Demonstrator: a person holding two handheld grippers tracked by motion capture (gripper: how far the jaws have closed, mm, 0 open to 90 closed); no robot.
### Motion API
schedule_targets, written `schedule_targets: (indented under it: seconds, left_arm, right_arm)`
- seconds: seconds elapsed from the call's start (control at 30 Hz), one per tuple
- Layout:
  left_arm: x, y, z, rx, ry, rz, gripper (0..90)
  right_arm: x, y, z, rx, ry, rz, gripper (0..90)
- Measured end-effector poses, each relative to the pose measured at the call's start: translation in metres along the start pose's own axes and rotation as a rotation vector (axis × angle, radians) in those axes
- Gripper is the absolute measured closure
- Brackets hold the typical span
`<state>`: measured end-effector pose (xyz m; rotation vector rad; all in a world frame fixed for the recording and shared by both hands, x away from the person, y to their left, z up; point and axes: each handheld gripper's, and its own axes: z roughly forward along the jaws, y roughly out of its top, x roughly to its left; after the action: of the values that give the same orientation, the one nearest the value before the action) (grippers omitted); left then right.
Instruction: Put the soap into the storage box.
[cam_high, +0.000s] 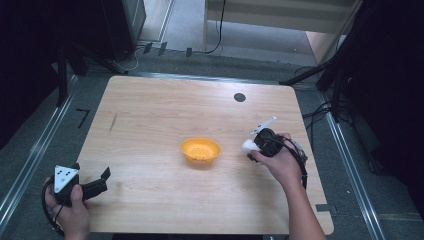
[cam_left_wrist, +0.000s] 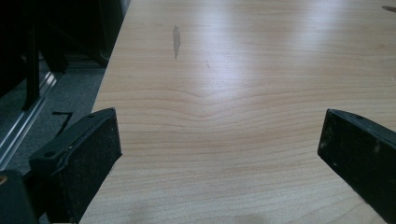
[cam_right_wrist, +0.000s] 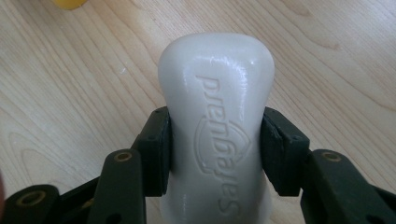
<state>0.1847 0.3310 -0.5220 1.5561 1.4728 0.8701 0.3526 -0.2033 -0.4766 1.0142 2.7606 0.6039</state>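
A white bar of soap (cam_right_wrist: 215, 126) with raised lettering sits between the jaws of my right gripper (cam_right_wrist: 215, 154), whose pads press on both its sides just above the wooden table (cam_high: 150, 115). In the high view the soap (cam_high: 248, 146) shows at the tip of the right gripper (cam_high: 256, 146), to the right of an orange bowl (cam_high: 200, 151) at the table's middle. My left gripper (cam_high: 104, 180) rests at the near left corner, and in its own view the left gripper (cam_left_wrist: 219, 144) has its jaws spread wide over bare wood.
A dark round spot (cam_high: 239, 97) marks the far side of the table. A yellow edge of the bowl (cam_right_wrist: 69, 3) peeks in at the top of the right gripper view. Black stands and cables ring the table on the grey floor.
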Motion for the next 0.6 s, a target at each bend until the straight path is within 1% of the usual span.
schedule_targets:
  seconds: [0.2, 0.3, 0.33, 0.6]
  left_arm:
    - [0.0, 0.0, 0.0, 0.0, 0.0, 0.002, 0.0]
    - [0.0, 0.0, 0.0, 0.001, 0.0, 0.002, 0.0]
    - [0.0, 0.0, 0.0, 0.001, 0.0, 0.004, 0.0]
    - [0.0, 0.0, 0.0, 0.0, 0.0, 0.003, 0.0]
  right_arm:
    - [0.003, 0.005, 0.0, 0.001, 0.009, -0.027, 51.1]
    - [0.004, 0.007, -0.001, -0.005, 0.013, -0.026, 51.1]
    - [0.005, 0.009, -0.001, -0.008, 0.021, -0.033, 51.1]
    - [0.009, 0.016, -0.001, -0.012, 0.026, -0.055, 51.1]
